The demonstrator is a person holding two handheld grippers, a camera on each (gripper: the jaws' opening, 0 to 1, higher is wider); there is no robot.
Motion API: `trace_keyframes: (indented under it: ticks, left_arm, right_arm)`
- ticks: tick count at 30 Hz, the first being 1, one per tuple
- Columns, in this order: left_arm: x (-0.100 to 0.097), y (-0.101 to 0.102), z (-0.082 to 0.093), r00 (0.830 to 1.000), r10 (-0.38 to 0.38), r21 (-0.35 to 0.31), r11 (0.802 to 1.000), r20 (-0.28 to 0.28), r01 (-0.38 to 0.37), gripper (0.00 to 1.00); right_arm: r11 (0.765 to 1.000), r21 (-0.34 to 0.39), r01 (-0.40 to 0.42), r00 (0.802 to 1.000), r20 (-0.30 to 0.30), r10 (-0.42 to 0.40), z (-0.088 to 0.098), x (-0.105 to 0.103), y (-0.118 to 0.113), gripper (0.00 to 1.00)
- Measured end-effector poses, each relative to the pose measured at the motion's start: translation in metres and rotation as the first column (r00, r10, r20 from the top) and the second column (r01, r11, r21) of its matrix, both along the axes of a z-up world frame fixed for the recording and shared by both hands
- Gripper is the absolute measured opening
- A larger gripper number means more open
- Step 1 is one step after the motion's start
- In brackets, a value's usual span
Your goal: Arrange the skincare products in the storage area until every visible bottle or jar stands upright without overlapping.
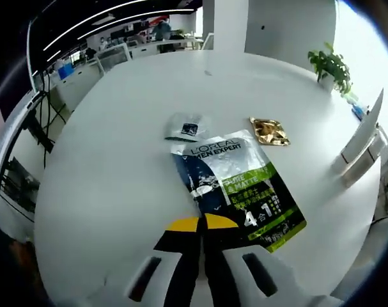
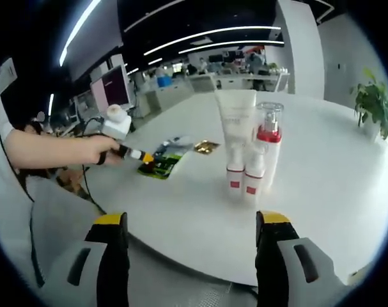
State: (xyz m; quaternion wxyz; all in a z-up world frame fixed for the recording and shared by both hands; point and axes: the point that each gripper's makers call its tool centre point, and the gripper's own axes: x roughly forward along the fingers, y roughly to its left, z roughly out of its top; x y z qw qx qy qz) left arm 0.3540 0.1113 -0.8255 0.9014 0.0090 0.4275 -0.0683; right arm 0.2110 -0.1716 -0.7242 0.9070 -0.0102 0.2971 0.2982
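A big L'Oreal Men Expert sachet (image 1: 245,192), dark blue and green, lies flat on the round white table (image 1: 117,160). My left gripper (image 1: 202,222) is shut, its yellow tips resting at the sachet's near edge; whether they pinch it is unclear. Beyond lie a small grey sachet (image 1: 187,126) and a gold sachet (image 1: 269,131). In the right gripper view, a white tube (image 2: 236,118), a red-banded pump bottle (image 2: 269,137) and two small white bottles (image 2: 235,176) stand upright, close together. My right gripper (image 2: 192,220) hangs open before them, nothing in it. A hand holds the left gripper (image 2: 142,155) at the green sachet (image 2: 160,166).
A potted plant (image 1: 331,64) stands at the table's far right edge, and white chair backs (image 1: 363,137) line the right rim. The person's arm (image 2: 46,150) reaches in from the left. Desks and monitors (image 2: 114,89) fill the office behind.
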Motion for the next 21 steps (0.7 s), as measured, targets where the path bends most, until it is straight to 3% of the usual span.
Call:
trace_keyframes:
  ticks: [3, 6, 9, 11, 14, 16, 19, 21]
  left_arm:
    - [-0.004, -0.004, 0.008, 0.998, 0.05, -0.122, 0.991, 0.024, -0.047, 0.01]
    - [-0.013, -0.006, 0.021, 0.998, 0.035, -0.125, 0.992, 0.057, -0.028, 0.0]
    - [-0.016, -0.011, 0.036, 0.995, 0.046, -0.221, 0.975, 0.094, -0.024, 0.0]
    - [-0.02, -0.012, 0.043, 0.994, 0.038, -0.25, 0.968, 0.106, -0.011, 0.0]
    - [-0.031, -0.014, 0.055, 0.992, 0.029, -0.266, 0.964, 0.126, 0.006, 0.0]
    - [-0.033, -0.013, 0.059, 0.99, 0.031, -0.288, 0.957, 0.137, 0.01, 0.0]
    - [-0.041, -0.018, 0.07, 0.988, 0.041, -0.341, 0.94, 0.148, 0.012, 0.0]
    - [-0.043, -0.018, 0.077, 0.986, 0.043, -0.36, 0.933, 0.161, 0.018, 0.0]
  right_arm:
    - [1.0, 0.001, -0.014, 1.0, -0.004, 0.014, 0.0, -0.001, 0.002, 0.82]
    - [0.999, 0.008, -0.045, 0.999, -0.021, 0.045, -0.001, -0.005, 0.008, 0.83]
    - [0.994, 0.045, -0.104, 0.993, -0.048, 0.107, 0.002, -0.011, 0.023, 0.87]
    - [0.981, 0.056, -0.183, 0.98, -0.068, 0.187, 0.001, -0.02, 0.037, 0.86]
    - [0.971, 0.032, -0.238, 0.969, -0.064, 0.24, 0.0, -0.022, 0.047, 0.87]
    - [0.96, 0.113, -0.257, 0.962, -0.068, 0.266, 0.006, -0.024, 0.062, 0.87]
    - [0.933, 0.296, -0.205, 0.968, -0.078, 0.237, 0.016, -0.014, 0.083, 0.87]
    - [0.926, 0.332, -0.179, 0.973, -0.081, 0.217, 0.018, -0.008, 0.089, 0.86]
